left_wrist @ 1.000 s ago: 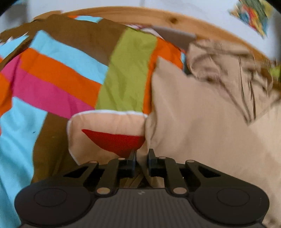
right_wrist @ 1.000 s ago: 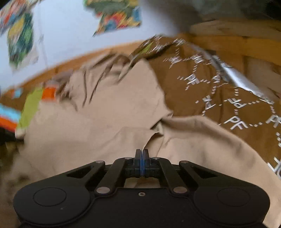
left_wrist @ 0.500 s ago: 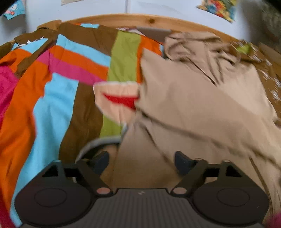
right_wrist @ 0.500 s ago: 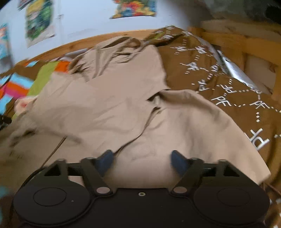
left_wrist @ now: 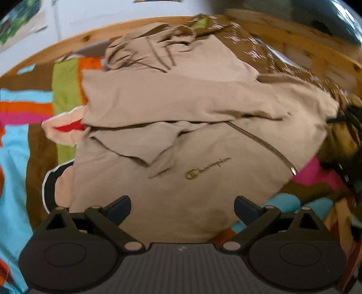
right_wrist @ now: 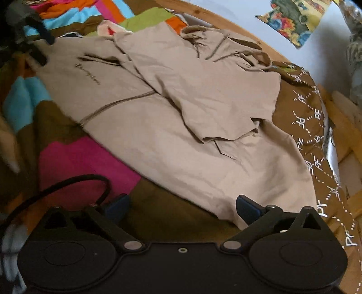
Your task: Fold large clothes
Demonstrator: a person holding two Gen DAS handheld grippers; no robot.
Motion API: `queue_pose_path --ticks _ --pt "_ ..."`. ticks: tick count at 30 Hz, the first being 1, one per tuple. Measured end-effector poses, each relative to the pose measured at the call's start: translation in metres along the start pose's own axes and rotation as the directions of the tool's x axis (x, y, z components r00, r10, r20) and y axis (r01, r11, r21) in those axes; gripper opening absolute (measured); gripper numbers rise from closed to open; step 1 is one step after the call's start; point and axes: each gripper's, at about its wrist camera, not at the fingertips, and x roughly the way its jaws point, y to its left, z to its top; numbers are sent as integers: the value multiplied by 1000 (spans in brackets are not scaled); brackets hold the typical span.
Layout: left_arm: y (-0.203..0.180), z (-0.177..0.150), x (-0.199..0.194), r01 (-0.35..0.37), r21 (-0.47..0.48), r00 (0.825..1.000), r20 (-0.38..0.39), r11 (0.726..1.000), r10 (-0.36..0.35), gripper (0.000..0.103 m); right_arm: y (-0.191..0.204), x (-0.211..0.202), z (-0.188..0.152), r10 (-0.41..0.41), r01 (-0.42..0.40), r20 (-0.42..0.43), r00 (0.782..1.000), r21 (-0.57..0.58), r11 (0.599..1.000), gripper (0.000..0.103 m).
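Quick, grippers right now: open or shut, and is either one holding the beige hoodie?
Left gripper: open, holding nothing, above the beige hoodie.
Right gripper: open, holding nothing.

A home bedroom is indicated: a wooden-framed bed (left_wrist: 67, 44) is covered by a striped bedspread (left_wrist: 15, 144), and posters (right_wrist: 296, 17) are pinned to the wall.

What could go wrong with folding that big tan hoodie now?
1. The hoodie is creased, and a loose flap lies bunched on top, so the next fold may come out lumpy.
2. Its right edge lies on the brown blanket, so a claw might pinch both.
3. A black cable loops near the open right claw and might snag.
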Motion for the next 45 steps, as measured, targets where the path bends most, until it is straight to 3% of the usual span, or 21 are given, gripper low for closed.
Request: queue_pose_path --ticks 7,9,11,13,14,17,19,21,23,27,28,30,31,32,34,36,37,40,45 --pt "-22 -6 5 12 66 1000 -29 998 -10 100 8 21 18 -53 61 94 994 -77 995 100" --pt "-28 -6 4 6 88 1000 -22 996 -4 100 6 20 23 -30 40 123 992 -80 996 84" --pt "-34 -6 5 2 98 1000 -7 995 -2 100 2 18 30 17 -10 143 990 -48 999 45" --pt "-39 -5 7 12 106 1000 -1 994 -12 100 -1 14 39 20 -17 176 984 -19 1000 25" --pt "-41 -5 9 12 112 1000 1 994 -12 100 -4 11 45 24 -26 194 981 10 1000 22" --pt "-50 -4 14 -31 149 999 21 988 28 99 -23 2 62 47 -80 236 971 130 988 17" --pt "-54 -3 18 -107 191 994 34 976 102 95 -34 -3 72 54 -105 259 964 187 977 16" --pt "-54 -3 21 -224 229 975 49 947 219 79 -43 -7 80 55 -117 273 960 218 969 15" --pt "-46 -4 25 -325 241 945 47 914 324 73 -48 -9 84 57 -126 282 958 233 964 14" --pt "-18 -3 26 -386 198 918 -10 901 395 60 -44 -10 79 48 -111 281 959 214 970 14" --pt "-14 -3 27 -388 186 917 -22 903 399 56 -42 -10 76 49 -109 276 960 209 972 14" --pt "-5 0 29 -370 155 924 -42 916 381 28 -35 -9 68 47 -92 259 965 166 982 15" --pt "0 1 29 -351 139 932 -41 926 359 21 -27 -8 62 36 -66 242 970 117 991 19" --pt "1 3 28 -339 126 938 -35 932 346 10 -18 -6 55 20 -36 219 975 67 997 30" --pt "0 5 26 -340 125 939 -12 932 344 8 -3 1 40 -36 41 169 985 -29 999 46" --pt "1 7 22 -331 124 943 6 935 333 3 7 9 23 -60 75 133 989 -113 991 36" --pt "0 8 20 -323 131 946 20 937 323 2 8 9 19 -47 62 118 992 -122 991 11" --pt "-1 14 1 -297 183 955 44 937 294 1 3 -1 22 -29 42 118 993 -105 994 4" --pt "1 9 -38 -226 268 973 24 937 228 1 -10 -47 35 30 -15 147 989 -96 995 4"
